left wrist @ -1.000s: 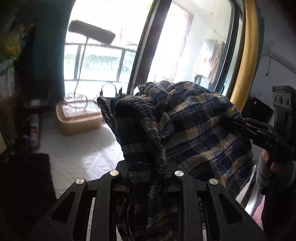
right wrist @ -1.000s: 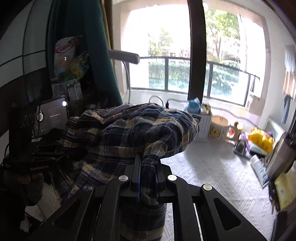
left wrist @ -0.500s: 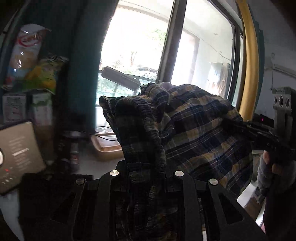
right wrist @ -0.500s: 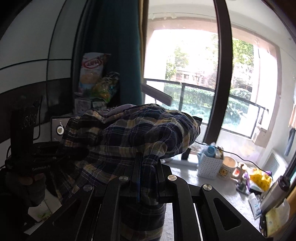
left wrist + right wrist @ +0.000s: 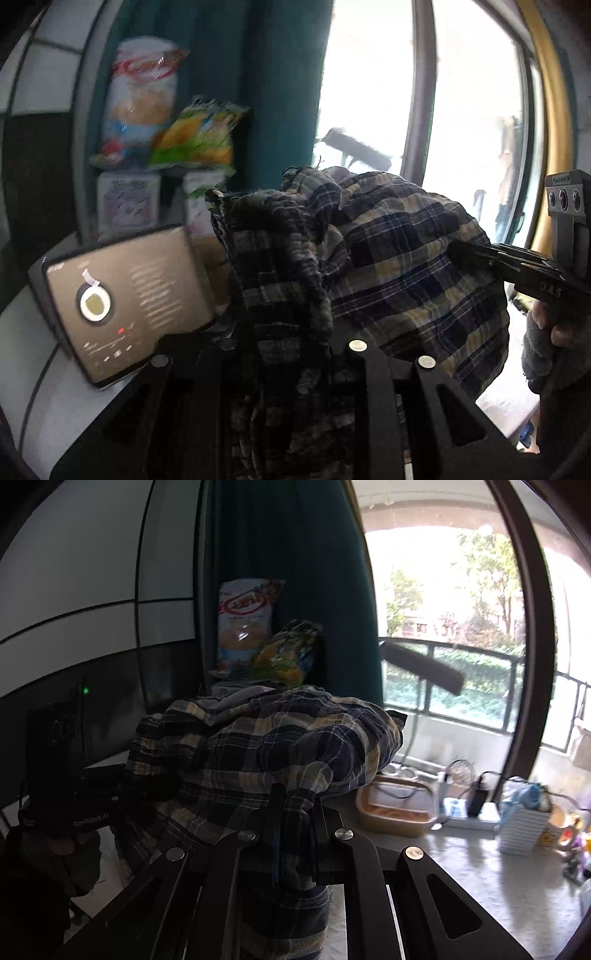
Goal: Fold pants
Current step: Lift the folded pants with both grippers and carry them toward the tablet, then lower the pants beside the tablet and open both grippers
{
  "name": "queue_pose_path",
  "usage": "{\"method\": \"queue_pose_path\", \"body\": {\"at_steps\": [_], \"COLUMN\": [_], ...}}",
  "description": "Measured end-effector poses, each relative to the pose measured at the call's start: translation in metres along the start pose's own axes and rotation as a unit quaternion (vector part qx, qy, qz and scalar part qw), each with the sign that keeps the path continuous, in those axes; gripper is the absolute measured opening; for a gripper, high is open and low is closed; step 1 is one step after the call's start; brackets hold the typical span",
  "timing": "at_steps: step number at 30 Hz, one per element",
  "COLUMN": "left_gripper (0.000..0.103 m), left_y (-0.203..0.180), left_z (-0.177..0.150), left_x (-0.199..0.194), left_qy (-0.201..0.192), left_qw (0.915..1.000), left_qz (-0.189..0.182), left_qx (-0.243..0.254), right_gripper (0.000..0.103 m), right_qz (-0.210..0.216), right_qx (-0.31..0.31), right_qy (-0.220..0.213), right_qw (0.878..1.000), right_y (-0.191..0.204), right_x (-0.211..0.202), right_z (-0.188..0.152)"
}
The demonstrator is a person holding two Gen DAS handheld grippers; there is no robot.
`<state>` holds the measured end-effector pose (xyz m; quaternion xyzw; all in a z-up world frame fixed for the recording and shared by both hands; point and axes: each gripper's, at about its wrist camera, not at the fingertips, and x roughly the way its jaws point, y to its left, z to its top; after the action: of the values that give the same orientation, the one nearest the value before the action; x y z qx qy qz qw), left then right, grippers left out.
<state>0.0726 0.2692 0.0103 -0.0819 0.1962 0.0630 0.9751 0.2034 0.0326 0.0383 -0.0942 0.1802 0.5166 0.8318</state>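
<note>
Plaid cotton, dark navy crossed with tan and thin pale lines, fills the middle of both wrist views: the pants (image 5: pixel 399 258) hang bunched and lifted between the two tools, well above the surface (image 5: pixel 480 878). Left tool (image 5: pixel 291 332) has its black fingers closed narrowly on a thick, gathered band of the cloth, puckered like an elastic waist, which rises straight ahead of it and drops down between the finger arms. Right tool (image 5: pixel 295 805) is pinched nearly together on a twisted fold of the same fabric, the rest billowing in soft rumpled humps ahead and to its left. From the left tool, the right one (image 5: pixel 480 254) reaches in from the right side, matte black with a boxy head, gripped by a hand (image 5: pixel 554 332) in a grey knit fingerless glove. Ahead and left of the left tool sits a flat rounded-corner screen (image 5: pixel 122 299), and beyond it two glossy crinkled snack bags (image 5: pixel 144 99) against a teal curtain (image 5: pixel 266 74). Ahead and right of the right tool lies a shallow rectangular plastic box (image 5: pixel 397 805) on the pale, finely textured surface.
</note>
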Motion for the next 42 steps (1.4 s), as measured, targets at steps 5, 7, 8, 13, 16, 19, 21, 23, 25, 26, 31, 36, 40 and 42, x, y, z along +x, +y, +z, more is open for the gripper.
{"method": "queue_pose_path", "body": {"at_steps": [5, 7, 8, 13, 16, 19, 21, 23, 25, 26, 31, 36, 40, 42], "left_gripper": [0.022, 0.022, 0.023, 0.031, 0.038, 0.056, 0.064, 0.064, 0.065, 0.064, 0.064, 0.064, 0.064, 0.064], "left_y": [0.036, 0.047, 0.051, 0.067, 0.073, 0.081, 0.085, 0.087, 0.085, 0.080, 0.076, 0.051, 0.039, 0.047], "left_z": [-0.029, -0.046, -0.051, -0.083, -0.093, -0.096, -0.098, -0.100, -0.097, -0.093, -0.064, -0.048, -0.056, -0.063], "left_x": [0.039, 0.053, 0.058, 0.087, 0.094, 0.090, 0.084, 0.082, 0.078, 0.073, 0.047, 0.056, 0.094, 0.116], "left_qy": [0.055, 0.080, 0.088, 0.142, 0.156, 0.161, 0.156, 0.161, 0.162, 0.155, 0.082, 0.055, 0.110, 0.144], "left_qw": [0.9979, 0.9957, 0.9950, 0.9880, 0.9851, 0.9827, 0.9822, 0.9809, 0.9802, 0.9807, 0.9851, 0.9963, 0.9925, 0.9882], "left_qz": [0.027, 0.036, 0.036, 0.048, 0.060, 0.078, 0.093, 0.102, 0.110, 0.117, 0.151, 0.064, 0.038, 0.047], "left_qx": [-0.020, -0.029, -0.032, -0.037, -0.039, -0.049, -0.047, -0.040, -0.030, -0.019, 0.002, 0.019, 0.038, 0.024], "right_gripper": [0.011, 0.011, 0.011, 0.011, 0.011, 0.012, 0.034, 0.054, 0.061, 0.062, 0.060, 0.027, 0.020, 0.020], "right_qz": [0.027, 0.038, 0.042, 0.045, 0.047, 0.047, 0.039, 0.033, 0.033, 0.026, -0.009, 0.003, 0.032, 0.040], "right_qx": [0.016, 0.031, 0.037, 0.053, 0.065, 0.084, 0.091, 0.104, 0.113, 0.108, 0.078, 0.036, 0.018, 0.009], "right_qy": [0.042, 0.067, 0.081, 0.128, 0.152, 0.175, 0.174, 0.173, 0.167, 0.164, 0.136, 0.102, 0.111, 0.121], "right_qw": [0.999, 0.997, 0.995, 0.989, 0.985, 0.980, 0.980, 0.979, 0.979, 0.980, 0.988, 0.994, 0.993, 0.992], "right_y": [0.006, 0.003, 0.002, -0.003, -0.009, -0.019, -0.028, -0.039, -0.048, -0.050, -0.054, -0.048, -0.040, -0.035], "right_x": [0.064, 0.091, 0.103, 0.143, 0.159, 0.166, 0.163, 0.157, 0.153, 0.149, 0.135, 0.135, 0.154, 0.169], "right_z": [-0.023, -0.037, -0.045, -0.077, -0.095, -0.110, -0.116, -0.119, -0.118, -0.117, -0.105, -0.080, -0.069, -0.069]}}
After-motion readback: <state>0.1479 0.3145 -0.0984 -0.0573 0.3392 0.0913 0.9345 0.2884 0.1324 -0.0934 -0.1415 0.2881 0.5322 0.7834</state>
